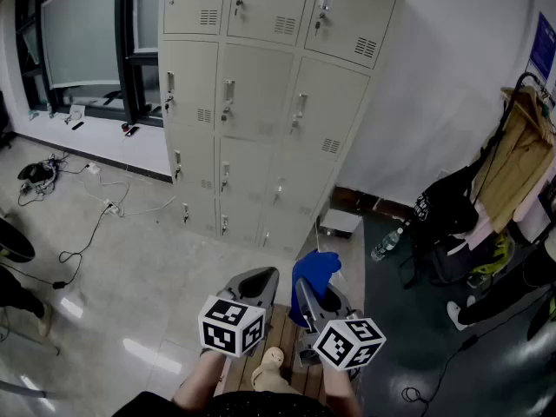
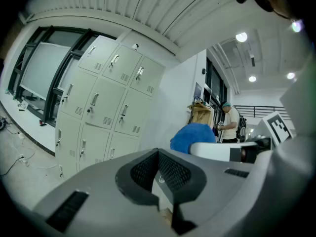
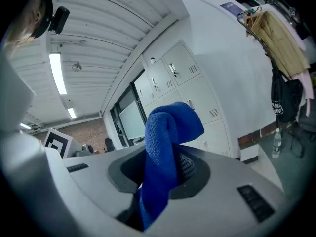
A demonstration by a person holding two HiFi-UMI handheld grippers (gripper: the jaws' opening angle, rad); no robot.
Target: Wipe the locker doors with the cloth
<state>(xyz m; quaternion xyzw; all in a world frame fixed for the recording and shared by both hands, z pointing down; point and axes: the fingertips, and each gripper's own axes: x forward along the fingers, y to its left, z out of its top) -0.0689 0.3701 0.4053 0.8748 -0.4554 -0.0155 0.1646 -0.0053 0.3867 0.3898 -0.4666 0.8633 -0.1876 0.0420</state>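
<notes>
– Cloth (image 3: 165,147) status?
– Blue, in your right gripper (image 3: 165,174). Jaws clamped on its middle, with a fold standing above them and the tail hanging below. Grip looks sound.
– Left?
– Your left gripper (image 2: 159,169): jaws together, nothing between them. In the head view it sits just beside the right one, at its 9 o'clock.
– Locker doors (image 1: 261,102)?
– At your 12 o'clock, all closed as far as I can see, well apart from the cloth. Bare floor (image 1: 174,259) lies between you and them.
– Progress?
– My read: wiping not started. The cloth touches no door. No streaks show, and I can't tell whether any door is clean. Treat every door as left.
– Next?
– Close in toward 12 o'clock, then lay the fold flat on a door. Mind the handles (image 1: 228,94) sticking out; the cloth could snag there. The bottle (image 1: 387,243) and bags (image 1: 443,211) at your 3 o'clock are off the path.
</notes>
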